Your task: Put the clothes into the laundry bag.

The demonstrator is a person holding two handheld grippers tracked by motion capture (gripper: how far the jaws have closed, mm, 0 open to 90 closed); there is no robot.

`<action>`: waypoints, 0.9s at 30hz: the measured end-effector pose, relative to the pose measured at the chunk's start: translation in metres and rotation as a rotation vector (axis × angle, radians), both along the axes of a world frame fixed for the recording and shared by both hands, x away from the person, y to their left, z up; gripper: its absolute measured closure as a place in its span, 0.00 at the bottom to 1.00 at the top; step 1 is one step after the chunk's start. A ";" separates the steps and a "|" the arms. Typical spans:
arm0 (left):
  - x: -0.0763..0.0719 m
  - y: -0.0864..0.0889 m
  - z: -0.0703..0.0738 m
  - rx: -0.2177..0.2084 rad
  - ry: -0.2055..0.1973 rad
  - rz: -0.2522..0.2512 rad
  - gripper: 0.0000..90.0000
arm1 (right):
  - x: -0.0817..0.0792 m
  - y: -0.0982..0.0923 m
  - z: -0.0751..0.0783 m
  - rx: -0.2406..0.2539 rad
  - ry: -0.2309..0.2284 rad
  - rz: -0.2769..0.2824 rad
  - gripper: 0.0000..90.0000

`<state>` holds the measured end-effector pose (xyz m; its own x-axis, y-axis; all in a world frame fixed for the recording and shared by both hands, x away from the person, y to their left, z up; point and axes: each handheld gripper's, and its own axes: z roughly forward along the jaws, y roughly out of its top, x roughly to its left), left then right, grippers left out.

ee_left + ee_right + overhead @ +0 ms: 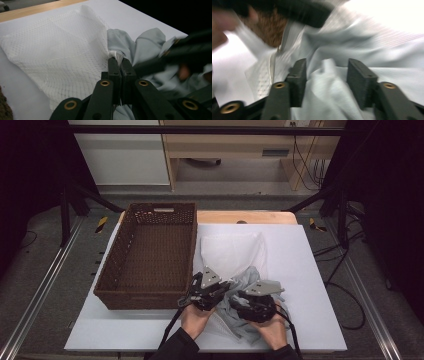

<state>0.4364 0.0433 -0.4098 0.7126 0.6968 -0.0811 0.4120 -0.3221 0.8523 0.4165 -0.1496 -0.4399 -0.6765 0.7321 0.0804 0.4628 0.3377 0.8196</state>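
Left gripper (119, 60) clamped on white mesh bag (62, 55) edge beside wicker basket (145, 255); right gripper (327, 72) half open, grey garment (362, 50) fold loose between its jaws

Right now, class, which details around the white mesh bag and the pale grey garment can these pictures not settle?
- Right gripper view: motion blur; whether the right gripper pads touch the pale grey garment fold between them.
- High view: both grippers and hands cover where the garment meets the white mesh bag opening.
- Left gripper view: the left gripper pinches the bag's edge; the garment part inside is hidden.
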 end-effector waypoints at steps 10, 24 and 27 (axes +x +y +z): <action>-0.001 0.001 -0.004 0.008 0.002 -0.004 0.98 | 0.043 -0.041 0.022 -0.033 -0.019 -0.247 0.23; 0.000 0.003 -0.008 0.015 0.026 0.014 0.98 | 0.057 -0.033 -0.001 -0.081 0.130 -0.126 0.92; 0.001 0.003 -0.008 0.016 0.036 0.021 0.98 | 0.028 -0.045 0.023 0.000 -0.019 -0.076 0.92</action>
